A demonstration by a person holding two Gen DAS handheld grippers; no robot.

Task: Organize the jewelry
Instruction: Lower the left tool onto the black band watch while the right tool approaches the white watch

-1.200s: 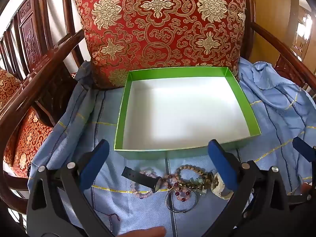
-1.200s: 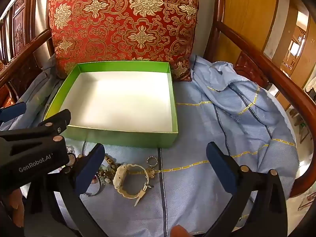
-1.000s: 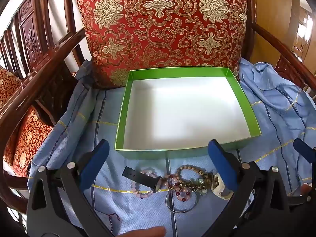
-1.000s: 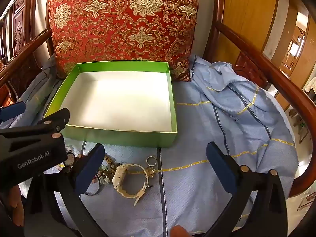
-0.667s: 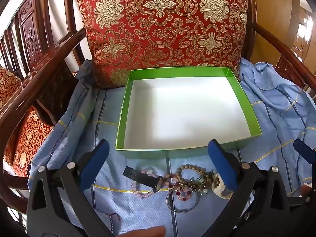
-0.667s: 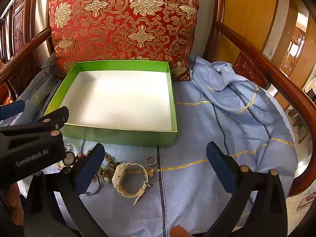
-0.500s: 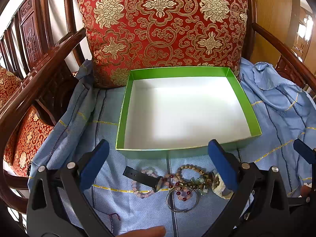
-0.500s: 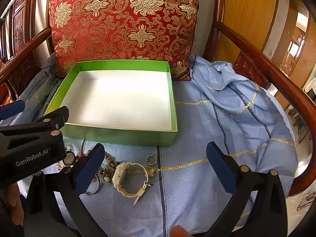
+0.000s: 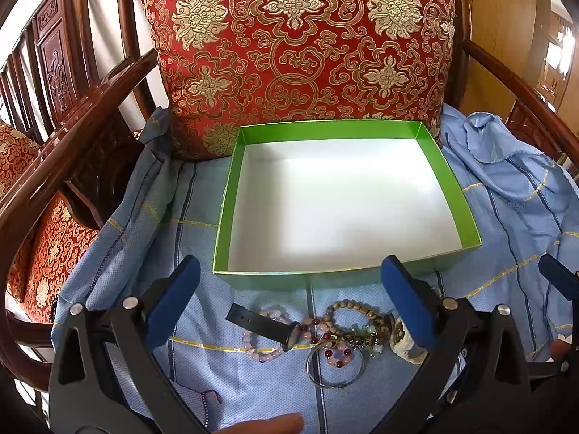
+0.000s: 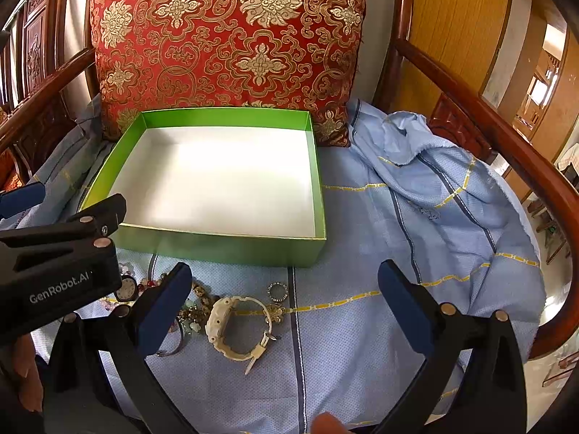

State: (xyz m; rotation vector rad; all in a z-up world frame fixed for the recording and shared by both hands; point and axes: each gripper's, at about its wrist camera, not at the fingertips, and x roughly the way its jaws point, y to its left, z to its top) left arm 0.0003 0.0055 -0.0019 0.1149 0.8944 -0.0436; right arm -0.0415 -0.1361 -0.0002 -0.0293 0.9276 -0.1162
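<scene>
An empty green box (image 9: 221, 231) (image 10: 231, 246) with a white inside sits on a blue cloth on a chair seat. In front of it lies a pile of jewelry: a black watch (image 9: 264, 326), a pink bead bracelet (image 9: 260, 352), a brown bead bracelet (image 9: 356, 305), a metal bangle (image 9: 334, 365), a cream watch (image 10: 235, 327) and a small ring (image 10: 277, 291). My left gripper (image 9: 289, 300) is open and empty above the pile. My right gripper (image 10: 284, 302) is open and empty above the cream watch and the ring.
A red and gold cushion (image 9: 300, 47) leans on the chair back behind the box. Dark wooden armrests (image 9: 68, 137) (image 10: 506, 137) run along both sides. The blue cloth (image 10: 434, 195) is bunched up at the right. The left gripper's body (image 10: 58, 264) shows at the right wrist view's left.
Both grippers have drifted very slightly; the scene has shifted a little in both views. Nothing was taken hold of or moved.
</scene>
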